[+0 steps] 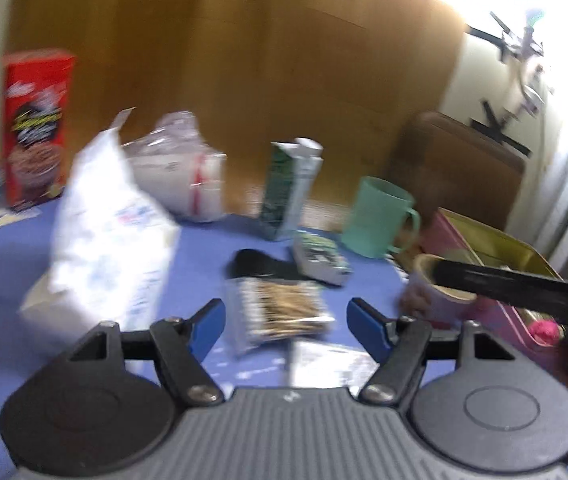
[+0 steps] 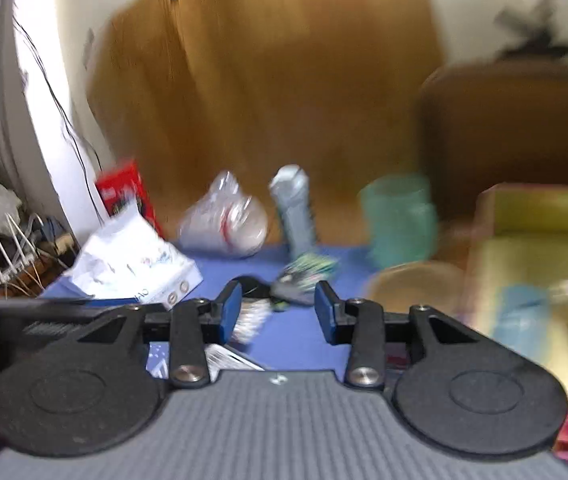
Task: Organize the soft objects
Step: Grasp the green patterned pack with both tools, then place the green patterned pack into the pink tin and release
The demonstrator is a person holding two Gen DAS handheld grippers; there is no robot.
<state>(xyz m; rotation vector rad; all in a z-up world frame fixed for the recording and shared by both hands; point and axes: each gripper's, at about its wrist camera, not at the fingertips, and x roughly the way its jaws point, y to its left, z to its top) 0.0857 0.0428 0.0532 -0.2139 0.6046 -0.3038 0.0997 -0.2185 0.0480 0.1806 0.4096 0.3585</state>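
Both views are blurred by motion. My left gripper [image 1: 286, 326] is open and empty above a clear packet of cotton swabs [image 1: 280, 314] on the blue cloth [image 1: 12, 252]. A white soft bag [image 1: 112, 236] stands to its left, a clear plastic bag [image 1: 182, 172] behind it. My right gripper [image 2: 278, 310] is open and empty over the blue cloth [image 2: 300, 340]. The swab packet [image 2: 250, 318] lies by its left finger. The white bag [image 2: 132, 268] and clear bag [image 2: 226, 220] show farther off.
A red box [image 1: 36, 128], a green carton [image 1: 290, 190], a small green packet [image 1: 320, 258], a black item [image 1: 260, 266] and a teal mug [image 1: 382, 216] stand on the cloth. A pink-and-gold tin [image 1: 496, 256] is at right, also in the right wrist view [image 2: 540, 264]. Wooden wall behind.
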